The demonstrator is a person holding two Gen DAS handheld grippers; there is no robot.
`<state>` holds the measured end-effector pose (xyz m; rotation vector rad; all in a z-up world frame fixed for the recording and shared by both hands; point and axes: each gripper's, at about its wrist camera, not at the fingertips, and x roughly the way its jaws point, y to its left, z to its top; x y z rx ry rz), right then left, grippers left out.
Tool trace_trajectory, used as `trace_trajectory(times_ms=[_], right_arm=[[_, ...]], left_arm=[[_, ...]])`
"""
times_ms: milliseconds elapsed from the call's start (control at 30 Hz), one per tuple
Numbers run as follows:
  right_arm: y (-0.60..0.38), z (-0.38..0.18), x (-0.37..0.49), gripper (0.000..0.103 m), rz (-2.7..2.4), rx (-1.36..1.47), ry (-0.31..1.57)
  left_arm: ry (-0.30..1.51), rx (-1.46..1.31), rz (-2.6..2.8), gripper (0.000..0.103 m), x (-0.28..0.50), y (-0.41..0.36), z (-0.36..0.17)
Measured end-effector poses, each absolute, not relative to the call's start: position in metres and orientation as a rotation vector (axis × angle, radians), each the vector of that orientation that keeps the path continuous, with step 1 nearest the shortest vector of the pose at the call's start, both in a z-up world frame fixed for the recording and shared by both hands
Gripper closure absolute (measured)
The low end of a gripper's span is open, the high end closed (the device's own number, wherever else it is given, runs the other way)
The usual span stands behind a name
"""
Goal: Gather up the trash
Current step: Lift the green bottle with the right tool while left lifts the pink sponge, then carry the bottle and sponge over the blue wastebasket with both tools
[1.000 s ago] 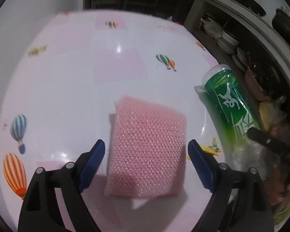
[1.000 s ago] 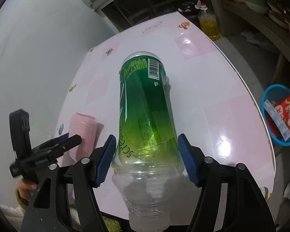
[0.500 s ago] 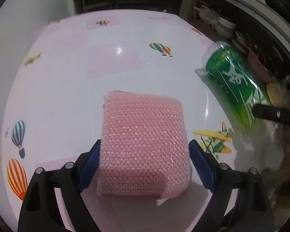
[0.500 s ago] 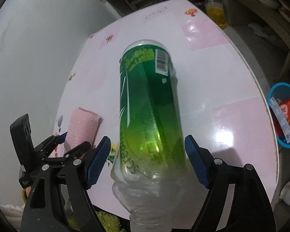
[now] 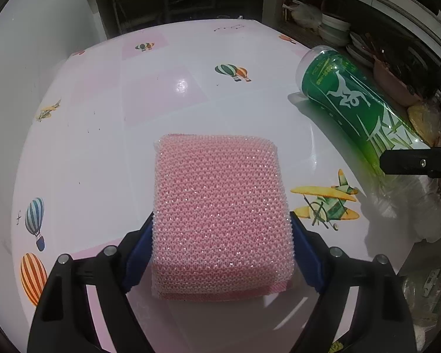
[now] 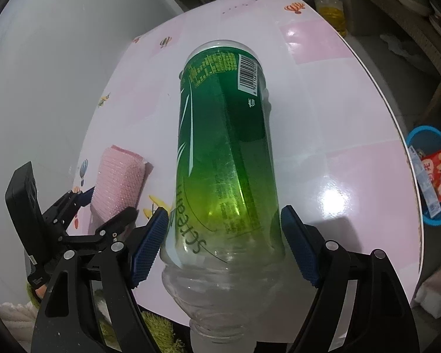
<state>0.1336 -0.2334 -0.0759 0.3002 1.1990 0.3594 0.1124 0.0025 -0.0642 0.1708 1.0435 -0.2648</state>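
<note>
A pink mesh sponge (image 5: 220, 206) lies on the pink balloon-print table (image 5: 103, 147). My left gripper (image 5: 221, 220) straddles it, its jaws closing and both blue pads touching the sponge's sides. The right wrist view shows the same sponge (image 6: 117, 176) and left gripper (image 6: 108, 206) at the left. A green-labelled clear plastic bottle (image 6: 223, 147) lies on the table near its front edge, base pointing away, neck towards the camera. My right gripper (image 6: 225, 214) is open around its lower part, pads close beside it without squeezing. The bottle (image 5: 352, 103) also shows at the right of the left wrist view.
A blue basket (image 6: 420, 135) holding a red packet stands on the floor beyond the table's right edge. A bottle of yellow oil (image 6: 329, 8) stands past the far corner. Shelves with stacked dishes (image 5: 332, 26) line the back right. A white wall runs along the left.
My left gripper came forward and down over the sponge, which now sits between its pads. The right jaws widened off the bottle, which stays between them.
</note>
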Motion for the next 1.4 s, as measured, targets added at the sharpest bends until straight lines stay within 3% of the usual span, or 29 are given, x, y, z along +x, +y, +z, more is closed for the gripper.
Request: trace_trajectory(times_ms=[300,1067,1400], right_arm=[[-0.23,-0.074,0.133,0.035,0.354,0.273,1.195],[-0.233,-0.071,0.118,0.037,0.313,0.299,1.133],[-0.25,-0.061,0.094,0.037,0.364,0.482,1.023]], left_arm=[[1.031,0.181,-0.258,0.022,0.109,0.001,-0.064],[0.995,0.179,-0.257,0.023,0.107,0.001,-0.059],[0.97,0.093,-0.303,0.023,0.119,0.01,-0.041]])
